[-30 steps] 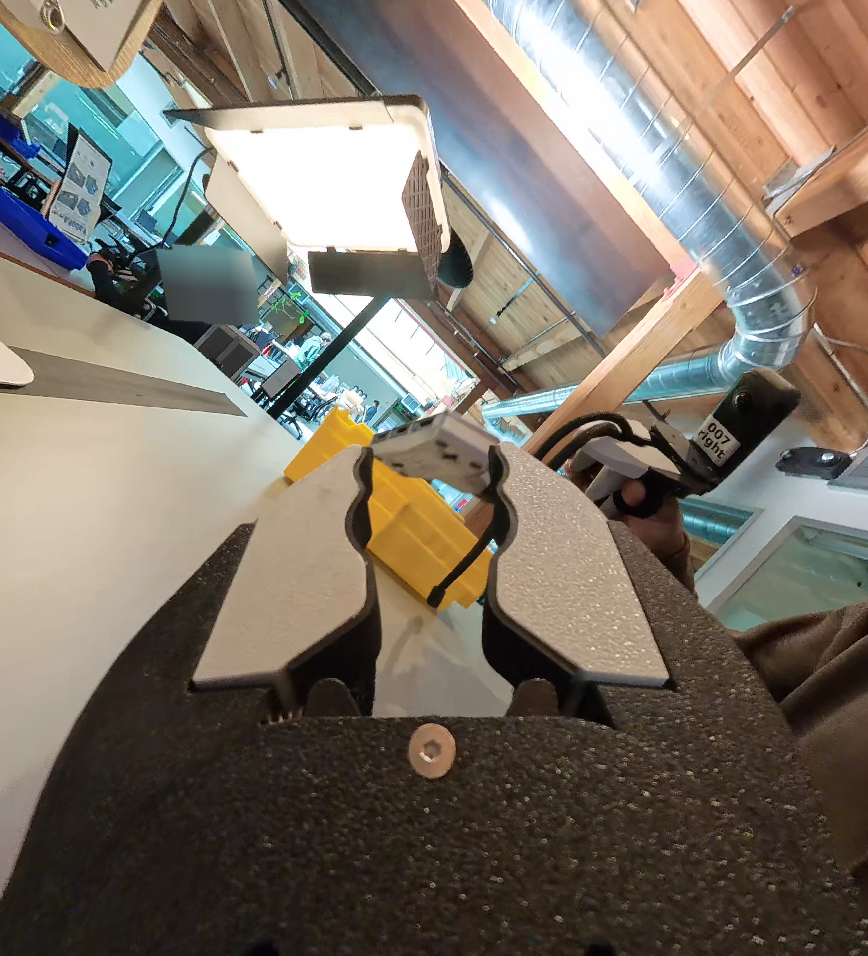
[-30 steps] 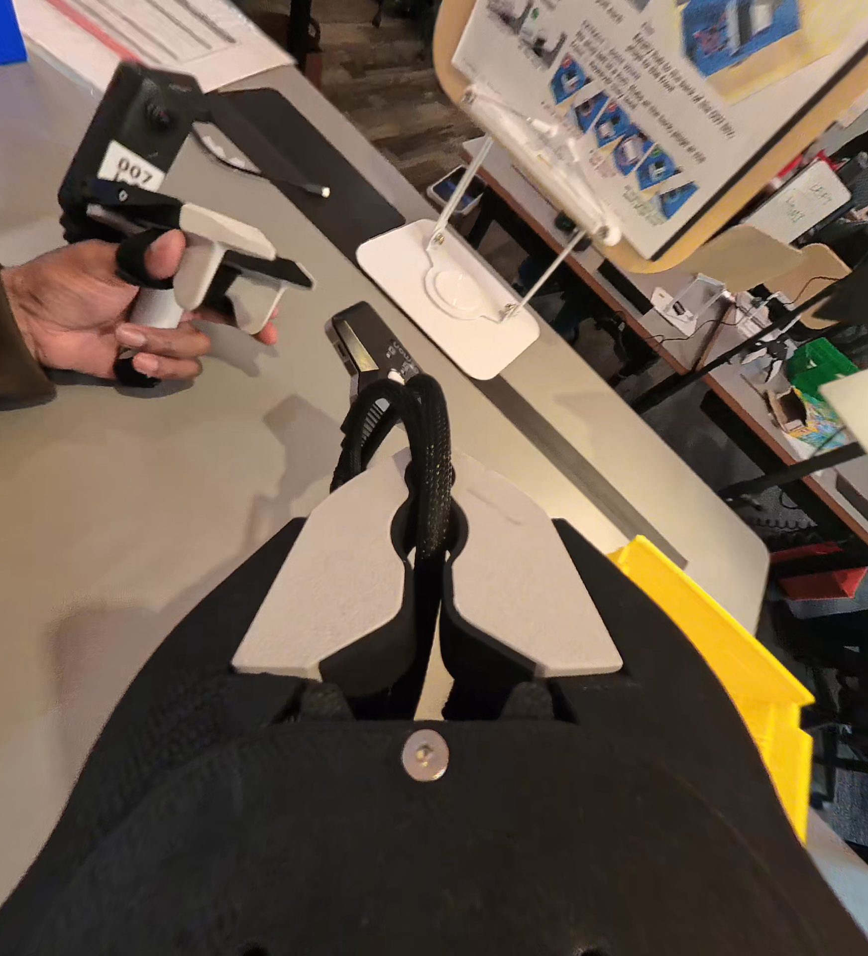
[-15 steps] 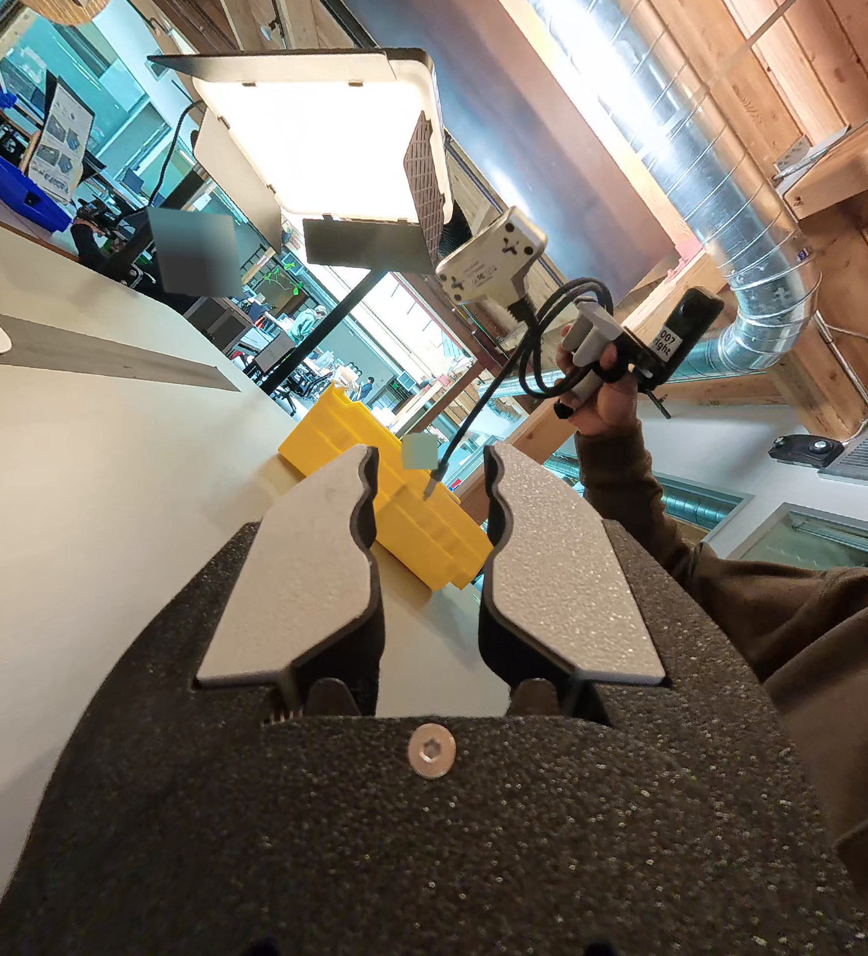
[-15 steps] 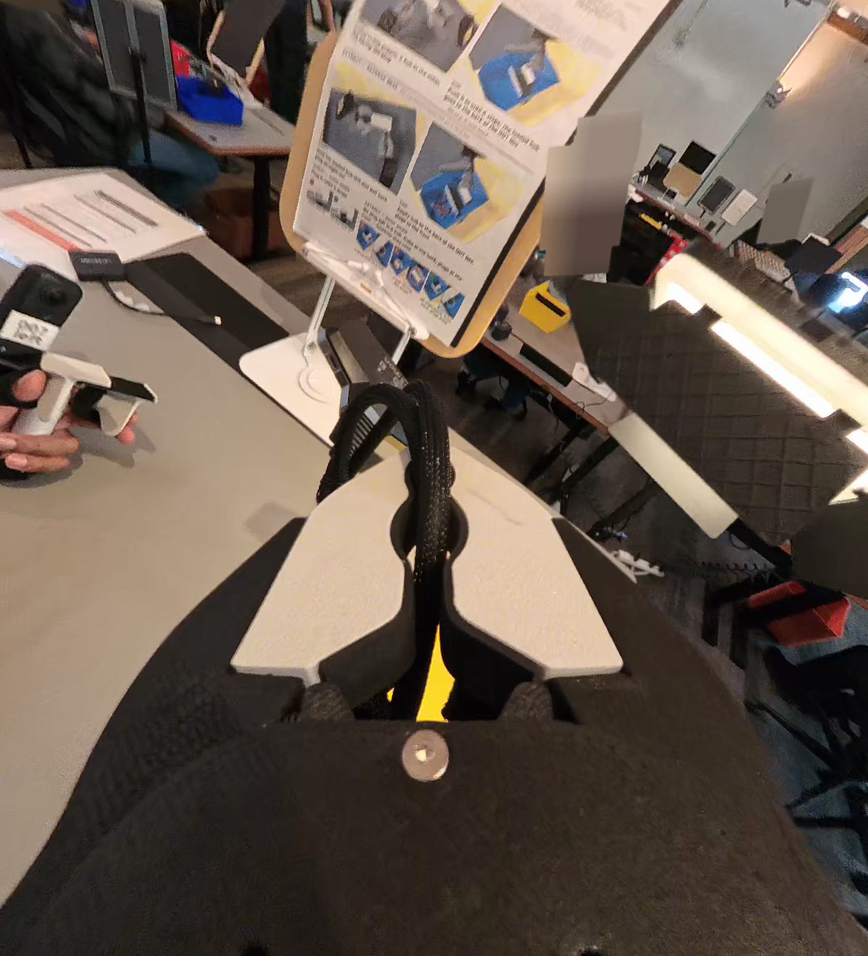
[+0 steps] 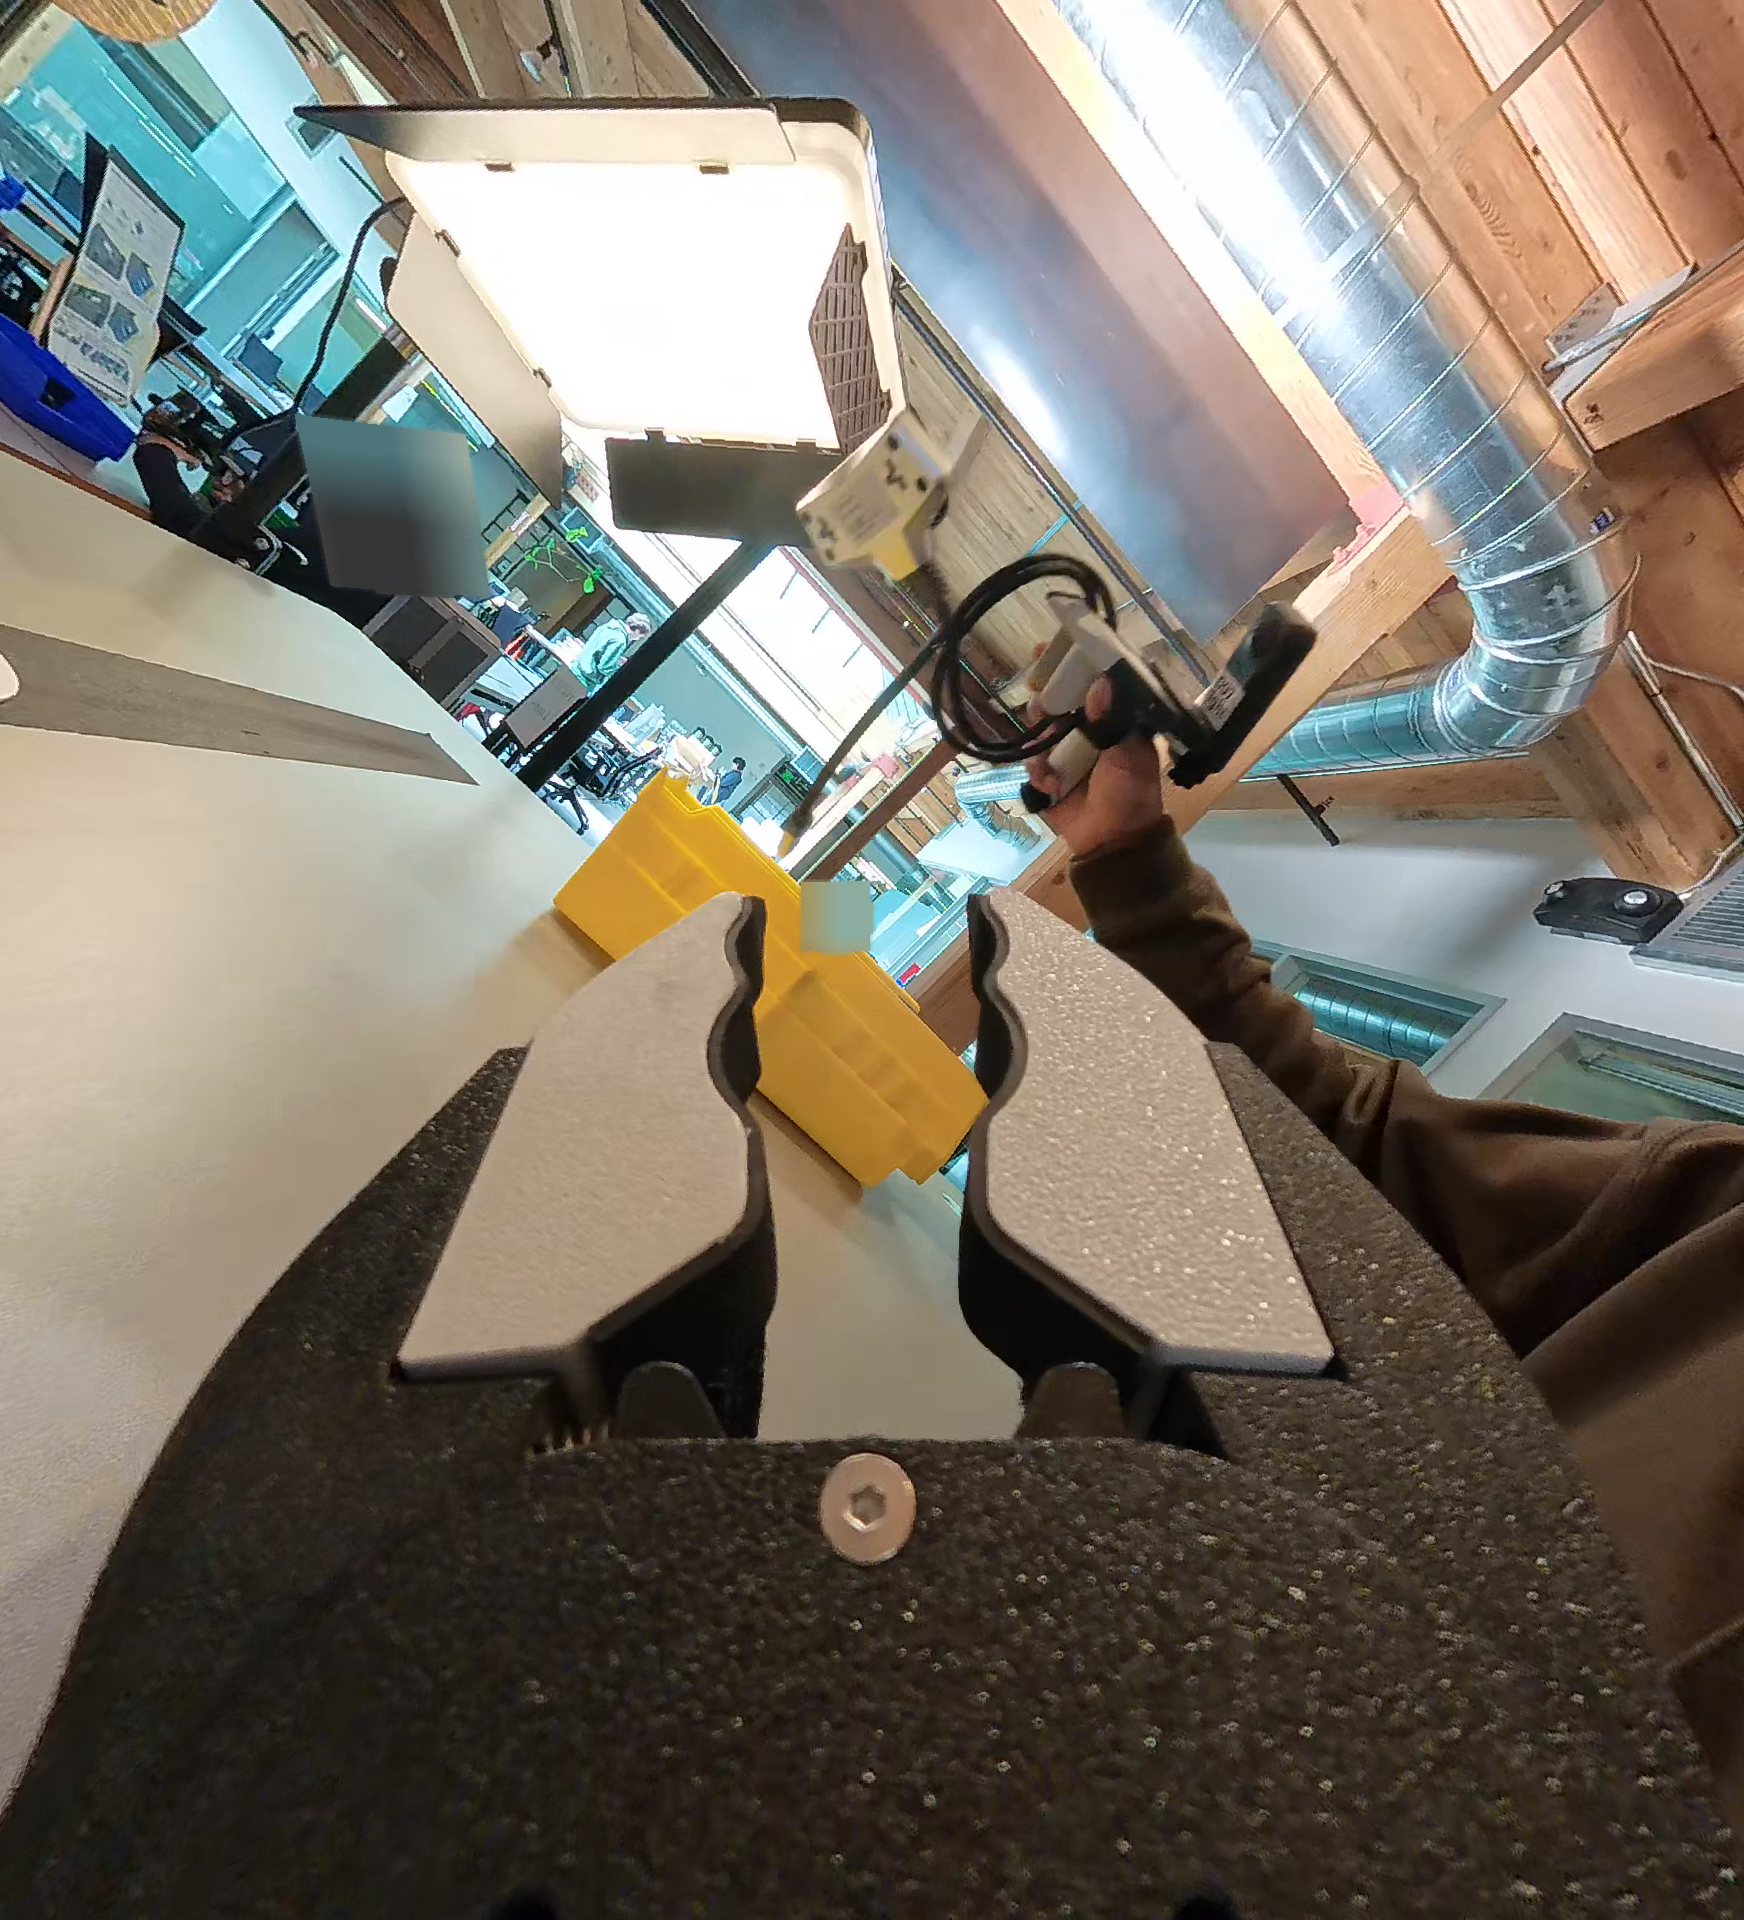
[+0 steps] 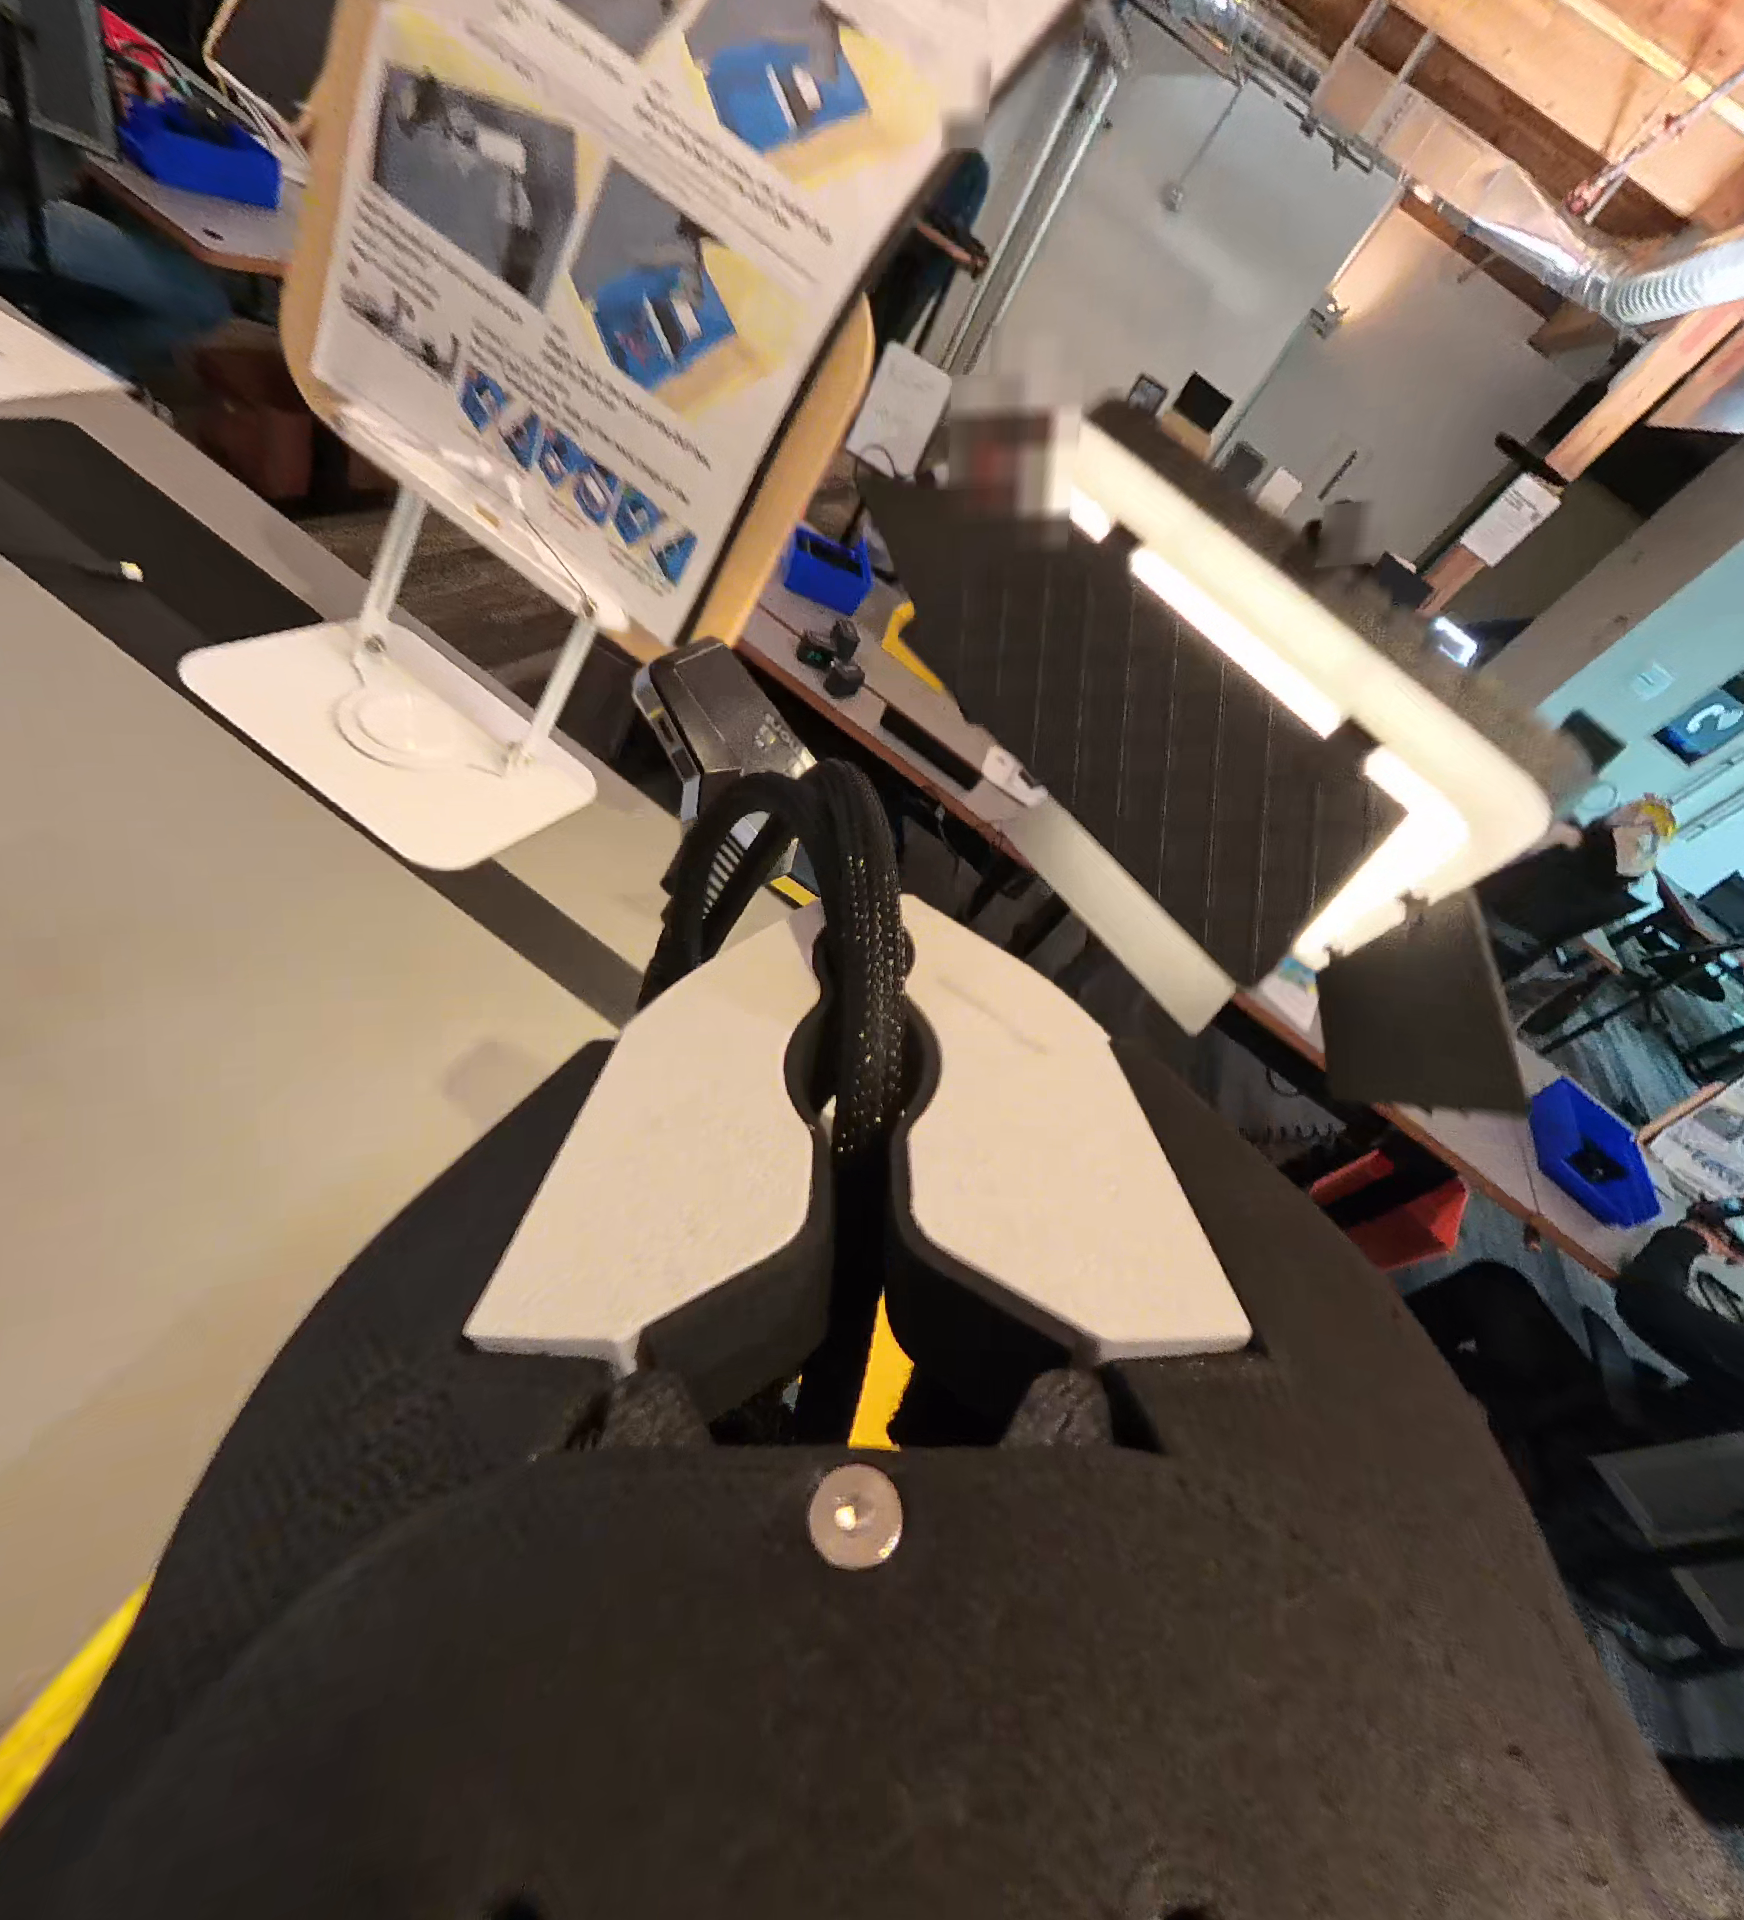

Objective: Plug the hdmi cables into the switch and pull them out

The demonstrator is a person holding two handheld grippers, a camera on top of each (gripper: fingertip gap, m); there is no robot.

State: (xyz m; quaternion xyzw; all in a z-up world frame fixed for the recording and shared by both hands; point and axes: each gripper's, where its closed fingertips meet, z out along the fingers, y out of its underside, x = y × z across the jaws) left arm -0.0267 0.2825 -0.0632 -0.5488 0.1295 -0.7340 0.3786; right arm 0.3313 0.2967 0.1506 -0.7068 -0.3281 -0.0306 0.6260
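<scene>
Right gripper (image 6: 863, 977), jaws clamped on a black braided cable (image 6: 863, 935) (a dark adapter (image 6: 728, 717), apparently attached, dangling), raised above the surface (image 5: 172, 935); left gripper (image 5: 863, 935) gapes empty near a yellow bin (image 5: 847, 1039).

A pale grey bench (image 5: 172, 987) is carrying a yellow plastic bin (image 5: 826, 1029) toward two o'clock and a white stand base (image 6: 385, 743) at ten o'clock.

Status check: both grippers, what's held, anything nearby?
Left hand-held gripper open, empty, above table. Right hand-held gripper shut on black cable, adapter dangling. Yellow bin ahead.
</scene>
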